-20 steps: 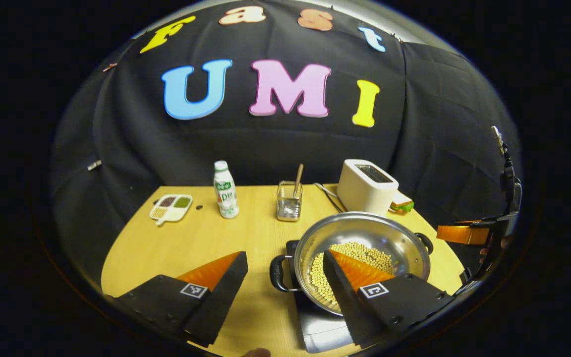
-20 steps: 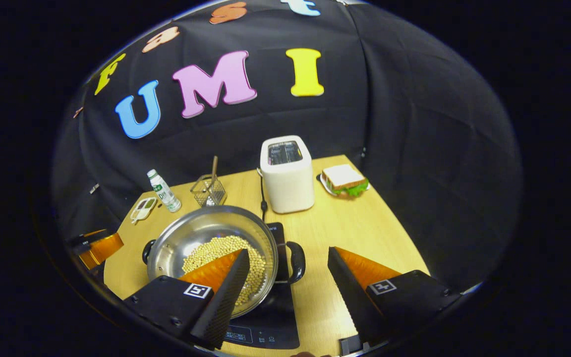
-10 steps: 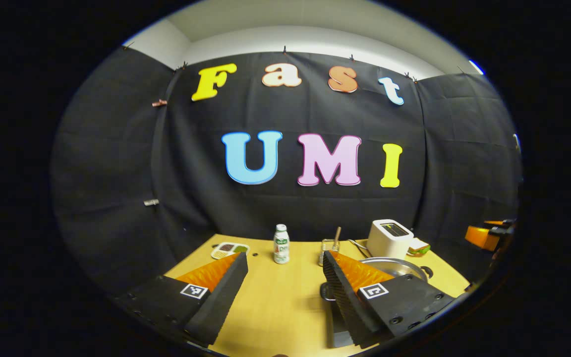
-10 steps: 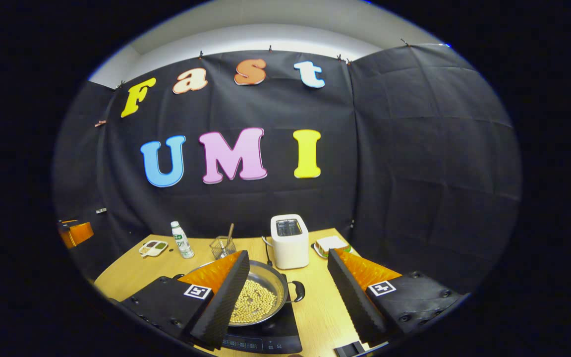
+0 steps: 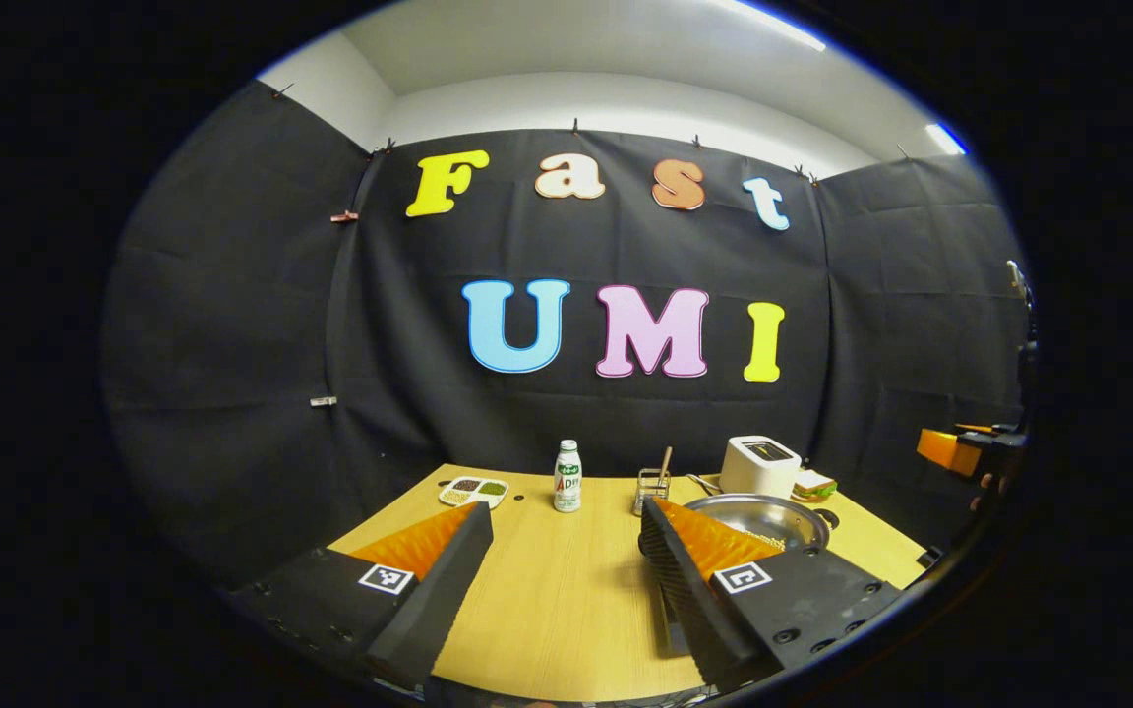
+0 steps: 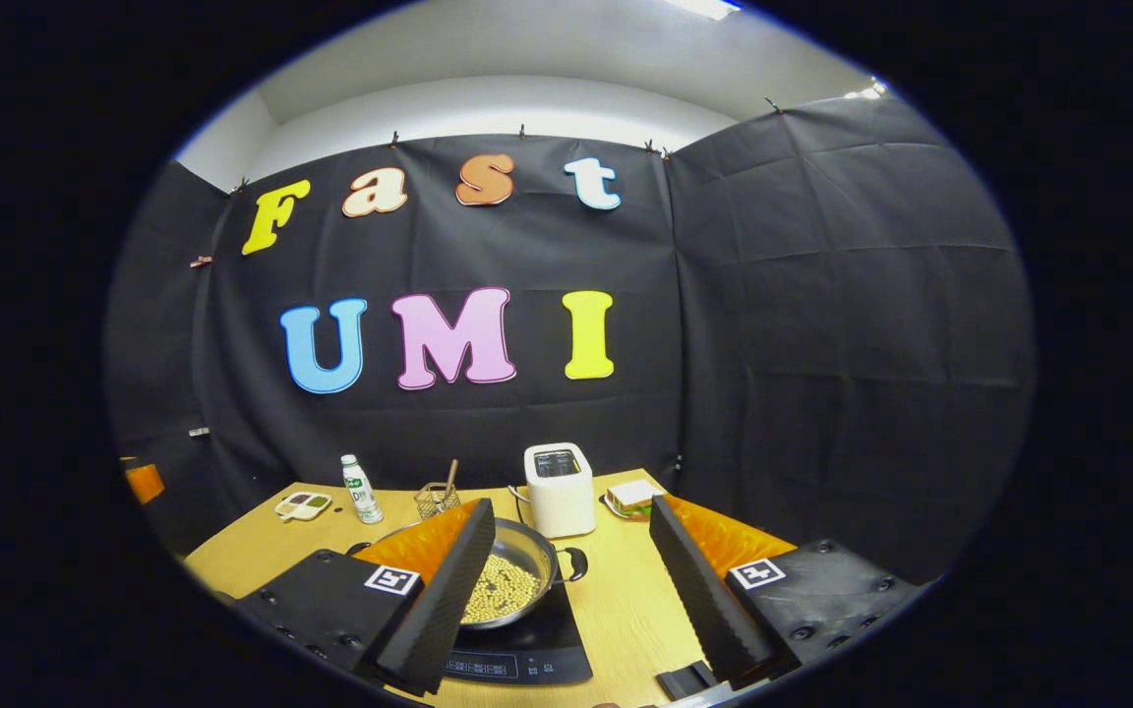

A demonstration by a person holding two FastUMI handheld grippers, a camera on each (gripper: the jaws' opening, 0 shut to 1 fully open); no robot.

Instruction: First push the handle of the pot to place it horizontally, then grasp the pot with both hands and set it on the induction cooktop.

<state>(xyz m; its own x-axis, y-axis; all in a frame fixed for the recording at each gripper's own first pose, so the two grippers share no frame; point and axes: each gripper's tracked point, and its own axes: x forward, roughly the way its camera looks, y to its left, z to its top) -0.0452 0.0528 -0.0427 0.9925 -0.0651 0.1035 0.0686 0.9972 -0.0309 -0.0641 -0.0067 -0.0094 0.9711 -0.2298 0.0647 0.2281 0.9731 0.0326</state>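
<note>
Since the pot (image 6: 512, 580) is already sitting on the induction cooktop (image 6: 527, 657), I'd call this task basically done. Its dried beans (image 6: 503, 588) are in the bowl, and the side handle (image 6: 574, 563) points out roughly level toward the right of the right gripper view. Nothing looks left to do except park the tools.

Both tongs are spread wide and holding nothing. My left gripper (image 5: 559, 551) hangs over bare tabletop, with the pot (image 5: 761, 518) just beyond its right finger. My right gripper (image 6: 571, 560) sits back from the cooktop with the pot peeking out past its left finger. I can't tell how centred the pot is on the cooktop, since that finger covers part of it.

The surface is a light wooden table (image 5: 557, 600). Along the back there's a small sectioned dish (image 5: 473, 490), a white drink bottle (image 5: 566, 477), a wire basket (image 5: 652, 490) with a stick in it, a white toaster (image 6: 559, 489) and a sandwich (image 6: 633, 497). Black cloth walls around it, pale ceiling above.
</note>
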